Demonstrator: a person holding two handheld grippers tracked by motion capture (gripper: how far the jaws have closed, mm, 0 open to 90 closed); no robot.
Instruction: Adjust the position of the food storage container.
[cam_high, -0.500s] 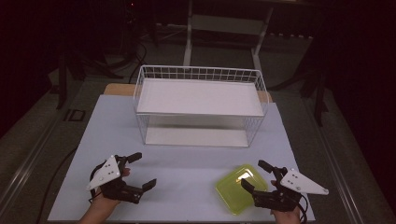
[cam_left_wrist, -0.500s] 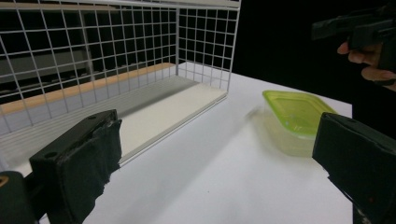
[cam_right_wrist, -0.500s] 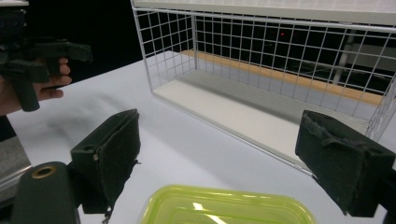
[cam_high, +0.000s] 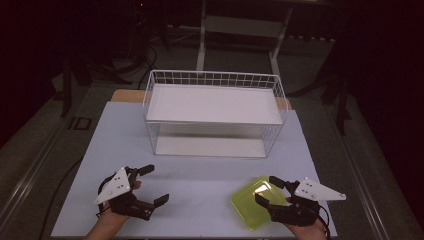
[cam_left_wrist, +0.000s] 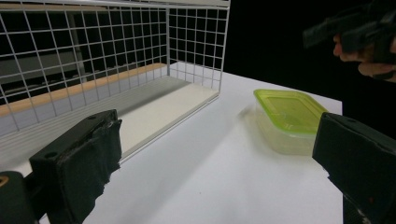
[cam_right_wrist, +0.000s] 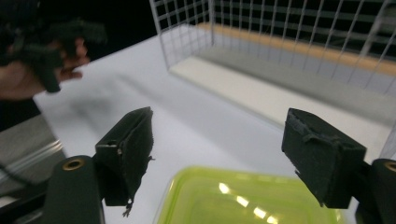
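Hovering right gripper (cam_high: 266, 191) over container (cam_high: 252, 202)

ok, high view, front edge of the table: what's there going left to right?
left gripper, jaws open → bare white table → green container → right gripper, open at the container's right edge.

Dark room, grey floor (cam_high: 35, 150), white table (cam_high: 200, 175)

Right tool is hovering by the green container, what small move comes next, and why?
Probably ease the right tool forward and down so its open jaws straddle the green lidded container, then close. In the right gripper view the container lies below the pads, not between them.
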